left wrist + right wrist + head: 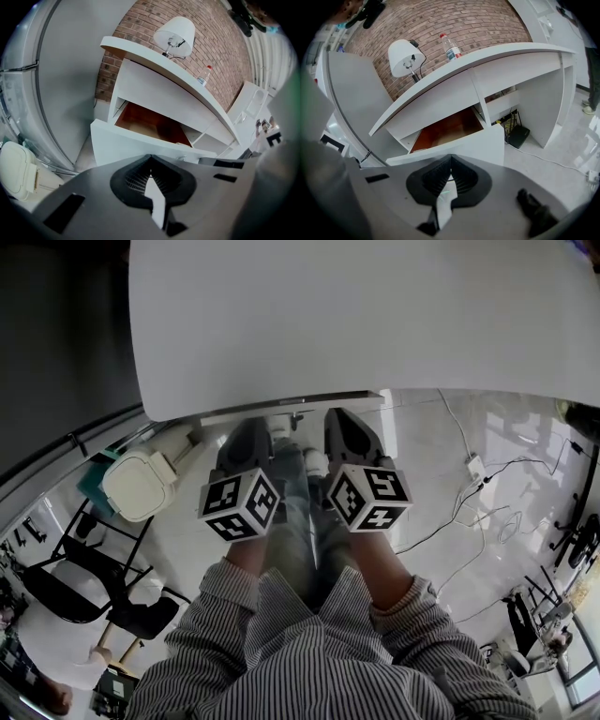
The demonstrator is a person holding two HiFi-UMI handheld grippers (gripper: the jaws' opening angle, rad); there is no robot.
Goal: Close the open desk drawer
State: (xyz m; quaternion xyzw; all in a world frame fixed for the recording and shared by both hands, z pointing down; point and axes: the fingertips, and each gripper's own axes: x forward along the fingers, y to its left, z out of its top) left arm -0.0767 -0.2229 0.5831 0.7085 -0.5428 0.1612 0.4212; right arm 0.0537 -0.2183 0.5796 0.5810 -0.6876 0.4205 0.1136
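- The left tongs [150, 163] are pressed together tip to tip with nothing between them. The right tongs [450, 163] are the same, closed and empty.
- Just beyond both pairs of tips is the open white desk drawer with a reddish-brown wooden inside [131, 144]. It is pulled well out from under the white tabletop [356, 315]. I cannot tell whether either pair touches its front panel.
- What shows of the drawer's inside looks empty, so it should be fairly light. The board is stiff and will not give under pressure, and it probably slides straight on its runners.
- The smooth painted front could let a tip skid, so a square-on push looks safer than a slanted one.
- I can make out no handle, and closing needs none. The best place to press is probably the flat front, with one closed pair on each side of the middle so the drawer does not twist and jam.
- On the tabletop stand a lamp with a white shade [176, 32] and a clear plastic bottle with a red cap [204, 75], with a red brick wall [220, 42] behind them.
- Under the desk, on the floor, sits a black box with cables [518, 136].
- The black-and-white marker cubes [239, 504] carry square patterns only, no letters. The bottle's label is too small to read, and no brand shows anywhere.
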